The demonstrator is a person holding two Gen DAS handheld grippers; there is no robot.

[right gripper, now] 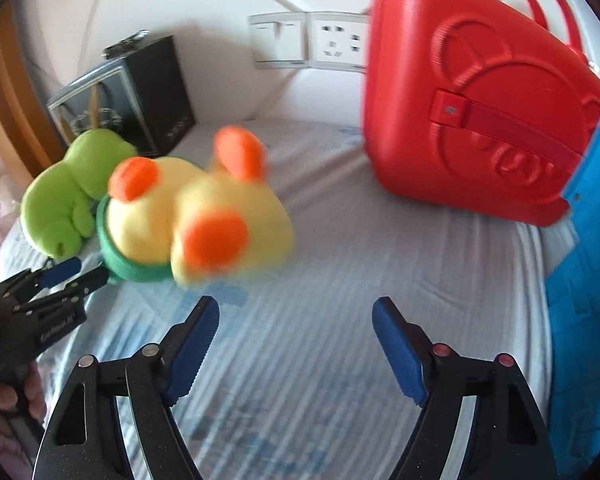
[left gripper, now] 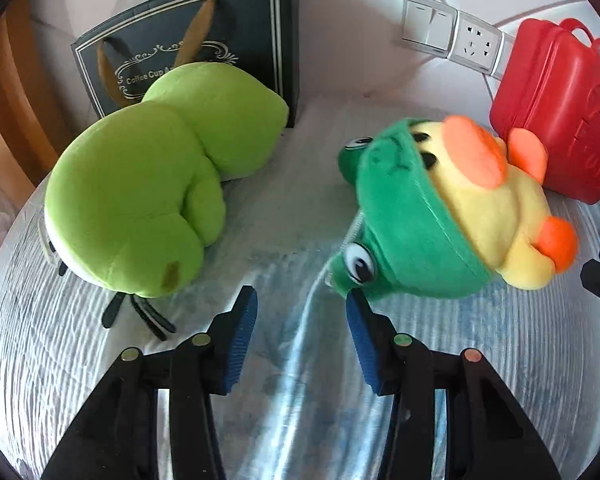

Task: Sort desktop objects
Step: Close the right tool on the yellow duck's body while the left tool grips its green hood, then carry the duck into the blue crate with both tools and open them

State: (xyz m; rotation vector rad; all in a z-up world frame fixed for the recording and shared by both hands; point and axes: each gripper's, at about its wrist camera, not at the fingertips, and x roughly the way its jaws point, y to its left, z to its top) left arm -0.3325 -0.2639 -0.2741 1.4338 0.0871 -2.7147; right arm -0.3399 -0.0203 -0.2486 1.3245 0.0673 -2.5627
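I see my left gripper [left gripper: 302, 312] with jaws apart and nothing between them; the right gripper [right gripper: 296, 320] is wider, also with nothing in it. I count two soft toys on the striped cloth [left gripper: 284, 216]: a yellow plush duck in a green frog hood [left gripper: 440, 216] and a lime green plush [left gripper: 148, 184]. One black gift bag [left gripper: 204, 32] reads "Coffee Cup"; the rest is hidden. One red plastic case [right gripper: 480, 112] stands behind, its raised writing too blurry.
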